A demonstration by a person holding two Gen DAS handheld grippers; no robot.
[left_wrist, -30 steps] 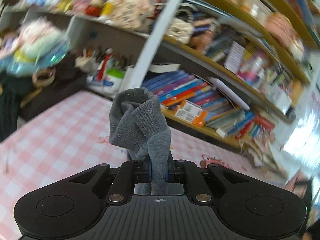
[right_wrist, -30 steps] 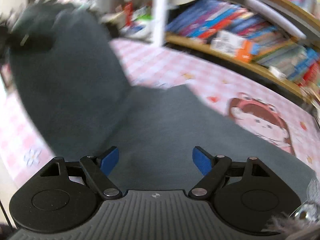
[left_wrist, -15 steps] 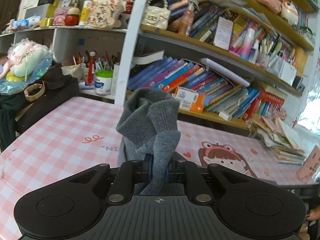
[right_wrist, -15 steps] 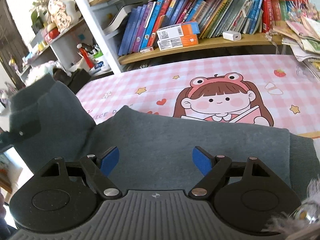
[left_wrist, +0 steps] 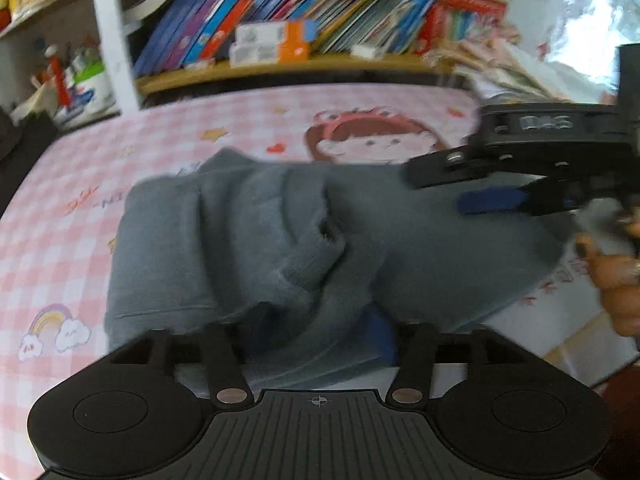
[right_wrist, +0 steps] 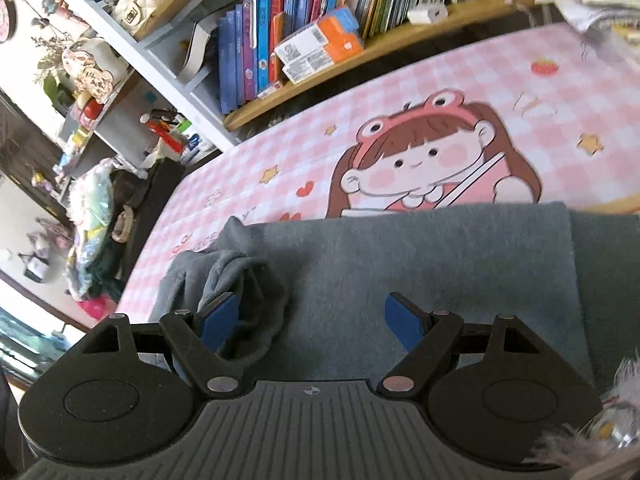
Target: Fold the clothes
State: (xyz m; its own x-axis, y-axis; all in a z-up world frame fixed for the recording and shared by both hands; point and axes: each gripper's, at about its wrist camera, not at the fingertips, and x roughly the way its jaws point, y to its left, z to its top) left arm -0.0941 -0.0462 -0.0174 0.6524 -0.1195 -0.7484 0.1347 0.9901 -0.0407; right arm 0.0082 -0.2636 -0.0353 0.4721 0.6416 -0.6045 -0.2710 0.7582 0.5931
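Observation:
A grey sweater [left_wrist: 248, 248] lies on the pink checked table [left_wrist: 60, 216], its sleeve with ribbed cuff [left_wrist: 308, 256] folded across the body. My left gripper [left_wrist: 316, 336] is open, with the sleeve cloth lying loose between its spread fingers. My right gripper [right_wrist: 312, 316] is open and empty just above the sweater [right_wrist: 420, 256]; the bunched cuff [right_wrist: 248, 292] lies by its left finger. The right gripper also shows in the left wrist view [left_wrist: 516, 176], over the sweater's right part.
A bookshelf [right_wrist: 320, 32] full of books runs along the table's far edge. A cartoon girl print [right_wrist: 424, 160] lies beyond the sweater. Bags and clutter [right_wrist: 96, 216] sit off the table's left end. A hand [left_wrist: 616, 264] holds the right gripper.
My left gripper has come down from holding the sleeve raised, laid it across the sweater's body and opened. My right gripper has stayed open over the sweater.

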